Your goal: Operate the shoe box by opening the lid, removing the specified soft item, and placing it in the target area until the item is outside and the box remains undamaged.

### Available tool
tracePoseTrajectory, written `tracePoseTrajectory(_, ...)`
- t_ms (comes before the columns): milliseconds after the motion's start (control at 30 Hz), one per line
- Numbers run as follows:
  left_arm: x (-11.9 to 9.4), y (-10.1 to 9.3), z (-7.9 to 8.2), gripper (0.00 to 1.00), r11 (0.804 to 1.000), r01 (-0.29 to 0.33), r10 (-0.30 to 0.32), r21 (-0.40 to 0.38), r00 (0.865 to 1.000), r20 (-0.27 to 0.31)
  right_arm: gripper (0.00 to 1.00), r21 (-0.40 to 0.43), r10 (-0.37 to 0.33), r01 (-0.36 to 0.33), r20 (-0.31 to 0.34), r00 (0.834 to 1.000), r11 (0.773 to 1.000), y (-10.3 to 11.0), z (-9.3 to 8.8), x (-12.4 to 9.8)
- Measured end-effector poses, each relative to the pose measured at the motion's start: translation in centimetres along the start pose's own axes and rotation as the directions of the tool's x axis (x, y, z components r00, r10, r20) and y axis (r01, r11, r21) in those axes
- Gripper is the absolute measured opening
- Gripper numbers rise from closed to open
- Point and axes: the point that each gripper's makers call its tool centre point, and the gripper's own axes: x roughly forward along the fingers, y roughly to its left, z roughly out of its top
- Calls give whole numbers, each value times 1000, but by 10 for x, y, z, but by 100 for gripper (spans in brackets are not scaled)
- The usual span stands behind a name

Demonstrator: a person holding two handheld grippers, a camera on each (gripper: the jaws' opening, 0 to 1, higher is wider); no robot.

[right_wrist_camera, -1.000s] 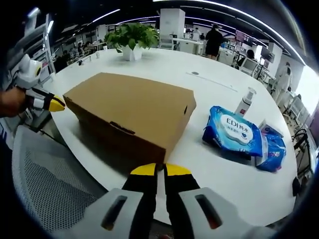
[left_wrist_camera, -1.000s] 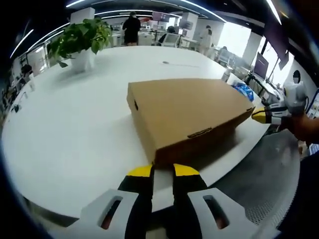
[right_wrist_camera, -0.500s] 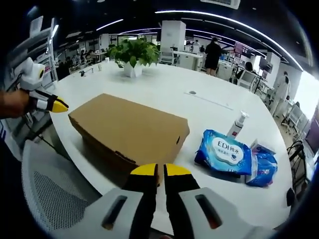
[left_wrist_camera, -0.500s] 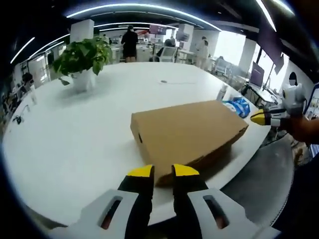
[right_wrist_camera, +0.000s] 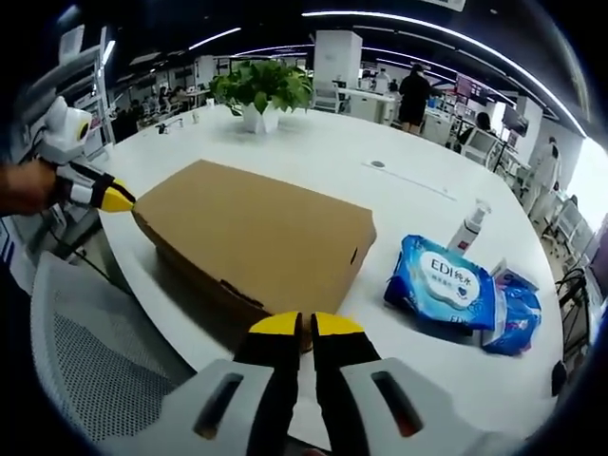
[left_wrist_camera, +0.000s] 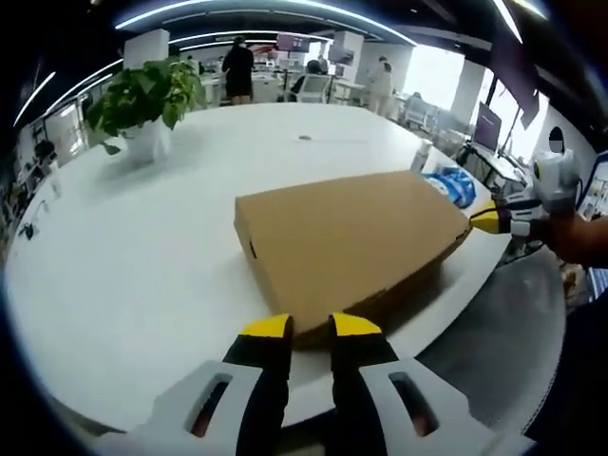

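The shoe box (left_wrist_camera: 350, 237) is a plain brown cardboard box with its lid down, lying flat on the white table (left_wrist_camera: 142, 247) close to the table's near edge. In the left gripper view it sits at centre, one corner pointing down toward that view's own jaws; a small dark slot shows on its short side wall. In the right gripper view the shoe box (right_wrist_camera: 255, 233) stretches from about 9 o'clock to centre, with a tab slot on the front wall facing the camera.

The left gripper (left_wrist_camera: 302, 328) rises from 6 o'clock in its own view, its yellow-tipped jaws a narrow gap apart and holding nothing, the tips just short of the box's near corner. The same gripper (right_wrist_camera: 106, 198) shows in the right gripper view at 9 o'clock, held in a hand (right_wrist_camera: 24, 186), its tip at the box's far corner; whether it touches cannot be told.

The right gripper (right_wrist_camera: 305, 325) rises from 6 o'clock in its view, jaws nearly together and empty, tips near the box's front edge. It also shows (left_wrist_camera: 489, 220) at 3 o'clock in the left gripper view, beside the box's corner.

At 3 o'clock of the box lie a blue wipes pack (right_wrist_camera: 442, 280), a second blue packet (right_wrist_camera: 513, 309) and a small pump bottle (right_wrist_camera: 466, 228). A potted plant (right_wrist_camera: 260, 92) stands at 12 o'clock, well apart. A grey mesh chair (right_wrist_camera: 104, 361) sits at 8 o'clock
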Motion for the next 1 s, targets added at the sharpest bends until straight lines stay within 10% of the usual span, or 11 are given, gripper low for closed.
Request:
tracePoseTrajectory(367,-5,0,-1,14,999,-16,16,32,1000,-1,9,17,23,-23,26,999,1000,-5,4,-6)
tracePoseTrajectory(500,-12,17,-14,24,971,-62,73,233,997,-40,17,-7,25,-24,25,999,1000,-11,-2,-12)
tracePoseTrajectory(700,-5,10,-34,32,983,3,9,184,998,-69,18,4,41,-41,-33,999,999,-8,-31,-9)
tracePoseTrajectory(1000,13,9,-25,24,975,15,-1,223,998,-63,18,-12,75,-76,-32,997,997,6,-25,8)
